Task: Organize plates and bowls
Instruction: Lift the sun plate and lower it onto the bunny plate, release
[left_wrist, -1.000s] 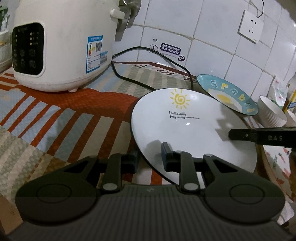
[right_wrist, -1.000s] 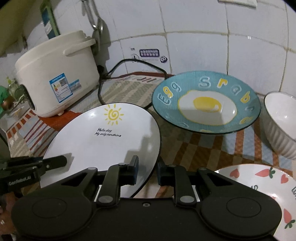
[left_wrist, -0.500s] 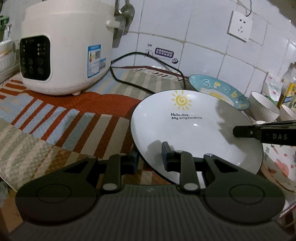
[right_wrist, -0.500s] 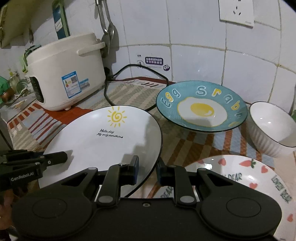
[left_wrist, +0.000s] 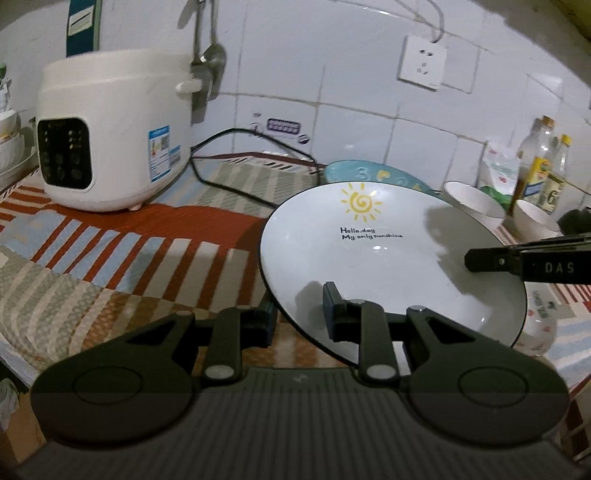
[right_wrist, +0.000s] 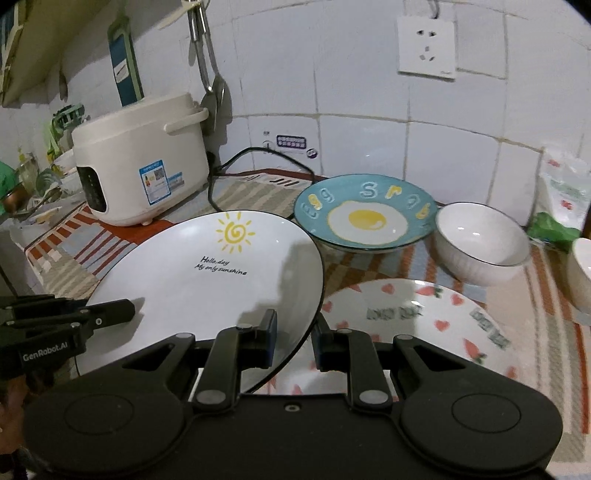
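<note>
Both the left gripper (left_wrist: 301, 317) and right gripper (right_wrist: 293, 341) pinched the sun plate's (right_wrist: 207, 288) rim; uneven lifting could slip it onto the strawberry plate (right_wrist: 424, 325).

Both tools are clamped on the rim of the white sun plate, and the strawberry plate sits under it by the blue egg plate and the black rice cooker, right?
Not quite: the rice cooker is white, as the right wrist view shows. The rest holds: the left tool and right tool grip the sun plate, above the strawberry plate, near the egg plate.
</note>
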